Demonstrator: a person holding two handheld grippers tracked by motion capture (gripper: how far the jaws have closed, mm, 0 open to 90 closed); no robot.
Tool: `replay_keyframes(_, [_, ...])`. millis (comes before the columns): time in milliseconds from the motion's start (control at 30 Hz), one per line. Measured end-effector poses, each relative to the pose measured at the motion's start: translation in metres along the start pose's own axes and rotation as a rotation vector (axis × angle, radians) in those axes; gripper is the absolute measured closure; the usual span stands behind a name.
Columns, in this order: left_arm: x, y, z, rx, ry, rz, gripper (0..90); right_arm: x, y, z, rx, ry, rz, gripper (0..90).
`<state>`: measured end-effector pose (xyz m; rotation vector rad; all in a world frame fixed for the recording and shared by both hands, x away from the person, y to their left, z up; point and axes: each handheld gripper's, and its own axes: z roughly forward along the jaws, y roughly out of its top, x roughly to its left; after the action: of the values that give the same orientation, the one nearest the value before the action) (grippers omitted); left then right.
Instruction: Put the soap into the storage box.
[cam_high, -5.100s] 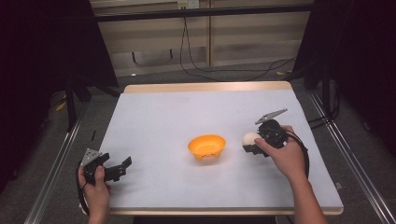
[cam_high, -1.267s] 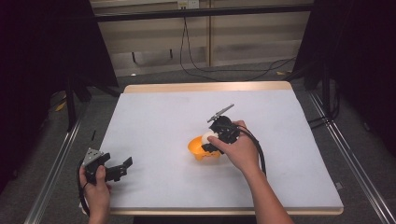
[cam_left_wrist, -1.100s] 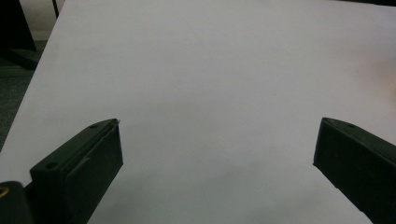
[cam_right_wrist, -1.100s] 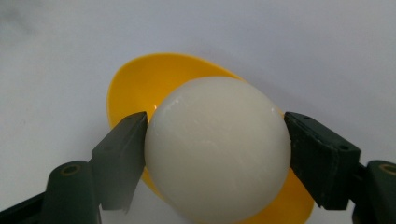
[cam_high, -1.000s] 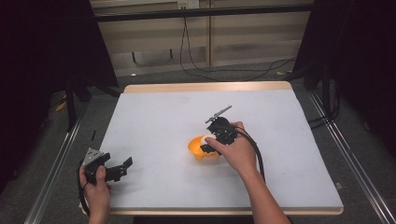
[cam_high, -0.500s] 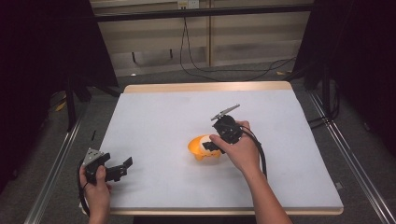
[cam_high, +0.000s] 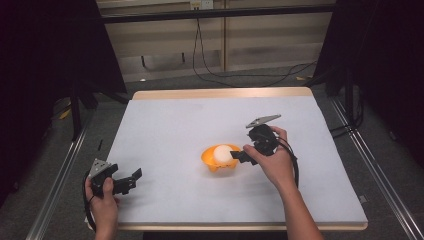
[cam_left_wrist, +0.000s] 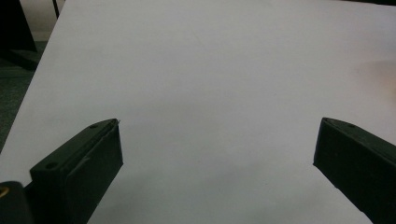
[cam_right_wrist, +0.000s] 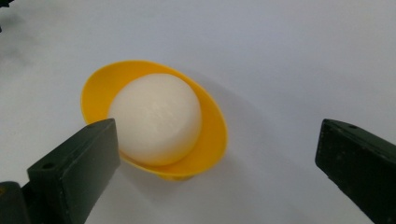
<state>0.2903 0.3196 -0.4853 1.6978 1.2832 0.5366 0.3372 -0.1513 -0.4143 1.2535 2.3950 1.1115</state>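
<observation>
An orange bowl (cam_high: 214, 165) stands near the middle of the white table (cam_high: 175, 125), and a white ball (cam_high: 222, 154) rests inside it. My right gripper (cam_high: 242, 153) sits just right of the bowl, pointing at it. Its jaws have just been opening and now stand wide apart with nothing between them. In the right gripper view the ball (cam_right_wrist: 156, 116) lies in the bowl (cam_right_wrist: 93, 88) just beyond the left jaw, untouched, with my right gripper (cam_right_wrist: 218, 136) open. My left gripper (cam_high: 128, 180) rests open at the table's front left, with bare table ahead of my left gripper (cam_left_wrist: 217, 140).
The table's wooden edge (cam_high: 220, 93) runs along the far side. Cables (cam_high: 210, 60) lie on the floor behind it. Metal rails (cam_high: 60, 175) flank the table left and right. White surface surrounds the bowl on all sides.
The right gripper came to the bowl shut on the ball, opened, and drew back to the right. The ball now lies in the bowl. The left hand has stayed still.
</observation>
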Motion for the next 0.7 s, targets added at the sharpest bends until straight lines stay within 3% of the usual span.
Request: replay_keyframes(700, [0.0,0.0,0.0,0.0,0.003,0.006,1.1,-0.04,-0.047,-0.034,-0.045,-0.083,0.07,0.0])
